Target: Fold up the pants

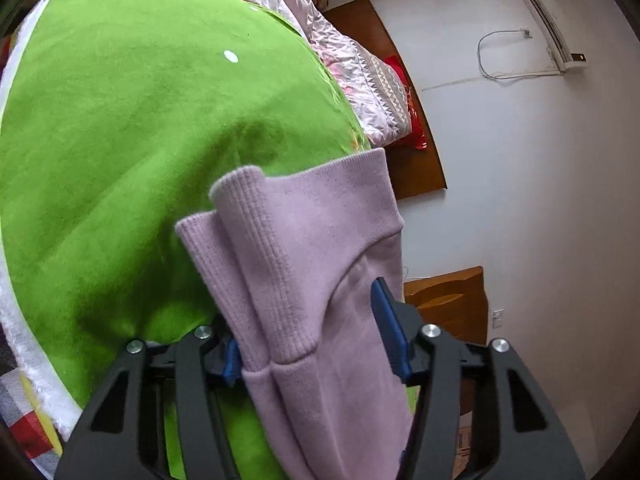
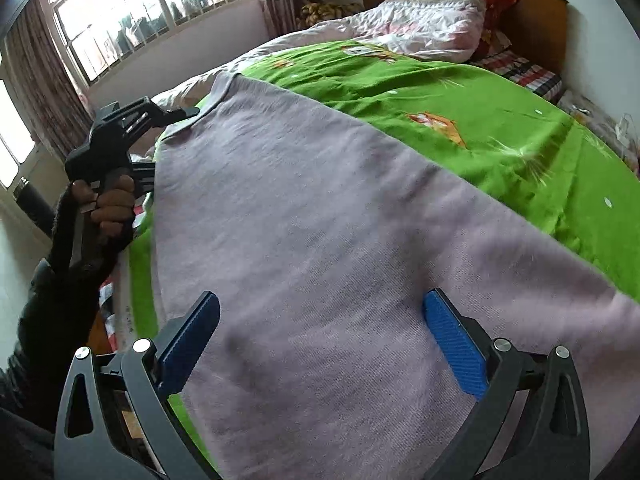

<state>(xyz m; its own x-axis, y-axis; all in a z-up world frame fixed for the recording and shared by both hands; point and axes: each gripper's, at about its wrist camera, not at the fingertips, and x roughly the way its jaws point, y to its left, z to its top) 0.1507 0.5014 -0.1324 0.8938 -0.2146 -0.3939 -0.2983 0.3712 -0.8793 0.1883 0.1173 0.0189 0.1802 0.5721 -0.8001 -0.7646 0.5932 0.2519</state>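
Pants (image 2: 320, 220) lie spread on green blanket (image 2: 520, 140) on the bed, mid-frame. Step: gathering the ends for a fold. Left gripper (image 1: 312, 344) jaws half closed around bunched cuffs, grip unclear; right gripper (image 2: 320, 336) jaws wide over cloth. Next: pinch, lift, fold over

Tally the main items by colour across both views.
Lilac: 1, pants
Green: 1, blanket
Pink-white: 1, quilt
Black with blue pads: 2, left gripper, right gripper
Total: 5
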